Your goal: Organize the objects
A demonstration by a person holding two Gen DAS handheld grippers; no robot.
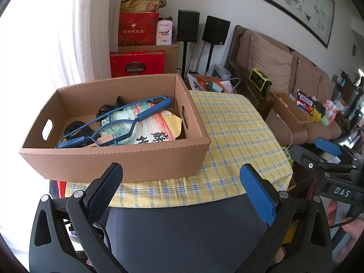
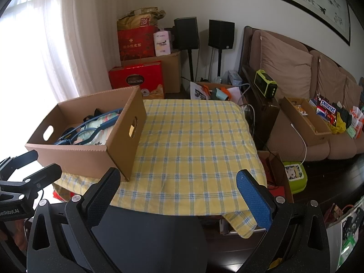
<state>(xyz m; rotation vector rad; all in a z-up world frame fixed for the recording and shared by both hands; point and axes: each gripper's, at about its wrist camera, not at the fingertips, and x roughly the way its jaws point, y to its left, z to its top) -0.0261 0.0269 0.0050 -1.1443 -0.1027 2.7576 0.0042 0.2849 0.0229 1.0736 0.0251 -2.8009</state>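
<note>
An open cardboard box stands on the left of a table with a yellow checked cloth. Inside it lie a blue clothes hanger, a printed paper bag and a dark item. My left gripper is open and empty, just in front of the box's near wall. My right gripper is open and empty over the cloth's near edge, to the right of the box. The hanger also shows in the right wrist view.
A brown sofa on the right carries a cardboard tray and snack packs. Red gift boxes and two black speakers stand behind the table. A green case lies on the floor.
</note>
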